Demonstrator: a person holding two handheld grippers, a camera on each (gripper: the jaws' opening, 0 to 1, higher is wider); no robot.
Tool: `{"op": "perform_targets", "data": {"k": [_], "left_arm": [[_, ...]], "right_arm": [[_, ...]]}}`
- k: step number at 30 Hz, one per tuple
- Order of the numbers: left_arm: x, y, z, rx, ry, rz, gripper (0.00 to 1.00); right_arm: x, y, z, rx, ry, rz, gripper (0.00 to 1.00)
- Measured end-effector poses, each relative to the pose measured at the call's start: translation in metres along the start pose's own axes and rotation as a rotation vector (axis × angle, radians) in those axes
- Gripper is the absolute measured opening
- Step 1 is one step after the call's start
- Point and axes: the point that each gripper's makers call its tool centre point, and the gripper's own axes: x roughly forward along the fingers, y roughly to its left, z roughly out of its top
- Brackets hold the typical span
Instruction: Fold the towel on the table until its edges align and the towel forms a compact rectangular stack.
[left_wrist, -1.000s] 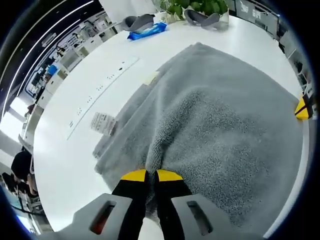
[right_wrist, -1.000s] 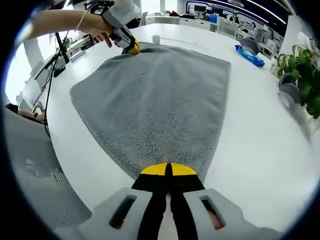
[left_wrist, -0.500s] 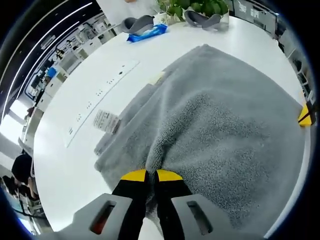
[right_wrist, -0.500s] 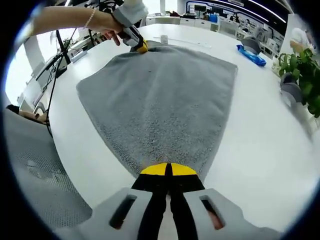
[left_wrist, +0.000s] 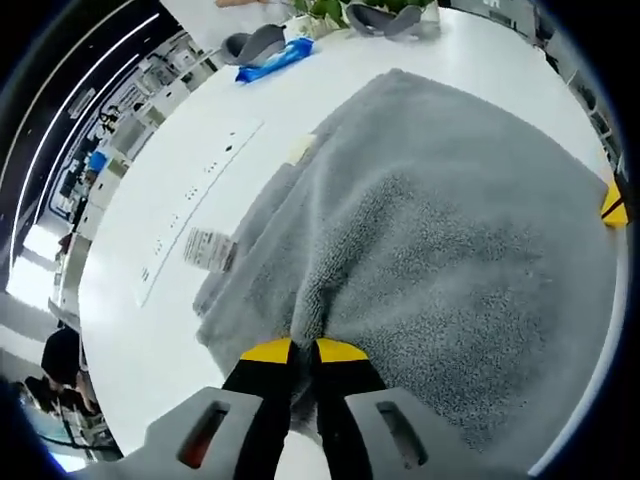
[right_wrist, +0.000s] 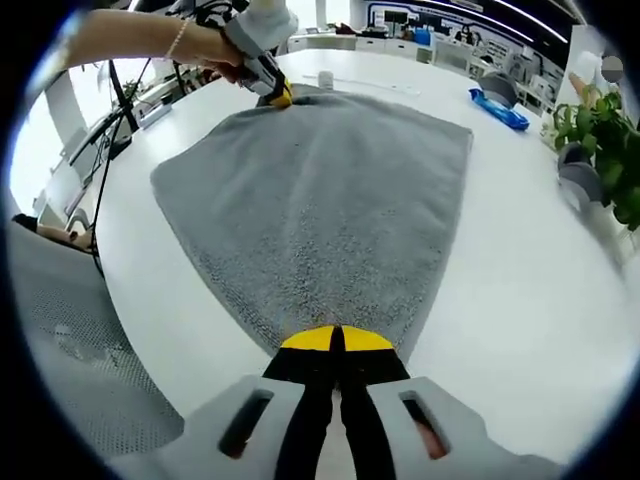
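Jaws of left gripper (left_wrist: 303, 350) and right gripper (right_wrist: 335, 338) both pinch grey towel (right_wrist: 320, 190) corners. Towel lies on white worktop (right_wrist: 520, 250). Blue packet (right_wrist: 500, 110) at 1 o'clock.

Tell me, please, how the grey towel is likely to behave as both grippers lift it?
The grey towel is probably floppy: it bunches into a ridge at the left gripper. Its looped pile should hold without slipping in the right gripper. Its unsupported middle would likely sag.
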Motion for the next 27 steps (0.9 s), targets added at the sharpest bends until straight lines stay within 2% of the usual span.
{"op": "perform_targets", "data": {"k": [1, 5, 12, 16, 20, 22, 24, 27], "left_arm": [[-0.003, 0.0, -0.001, -0.05, 0.005, 0.009, 0.09], [-0.016, -0.003, 0.0, -0.04, -0.022, 0.0, 0.1], [-0.05, -0.013, -0.003, -0.12, -0.125, 0.008, 0.1], [-0.072, -0.028, -0.001, -0.142, -0.205, 0.003, 0.11], [-0.088, -0.056, -0.009, -0.106, -0.245, -0.02, 0.12], [-0.092, -0.07, -0.015, -0.111, -0.257, -0.06, 0.13], [-0.096, -0.078, -0.022, -0.137, -0.254, -0.073, 0.14], [-0.109, -0.094, -0.029, -0.188, -0.316, -0.096, 0.14]], "right_arm": [[0.0, 0.0, 0.0, 0.0, 0.002, 0.002, 0.0], [0.0, 0.0, 0.0, -0.013, 0.007, 0.006, 0.0], [0.0, 0.001, 0.0, -0.034, 0.008, 0.005, 0.0], [0.0, 0.001, 0.001, -0.041, 0.002, 0.01, 0.0], [0.0, 0.001, 0.001, -0.052, -0.001, 0.013, 0.0], [0.0, 0.001, 0.001, -0.061, -0.002, 0.013, 0.0], [0.0, 0.001, 0.001, -0.069, -0.002, 0.014, 0.0], [-0.001, 0.001, 0.0, -0.078, -0.01, 0.02, 0.0]]}}
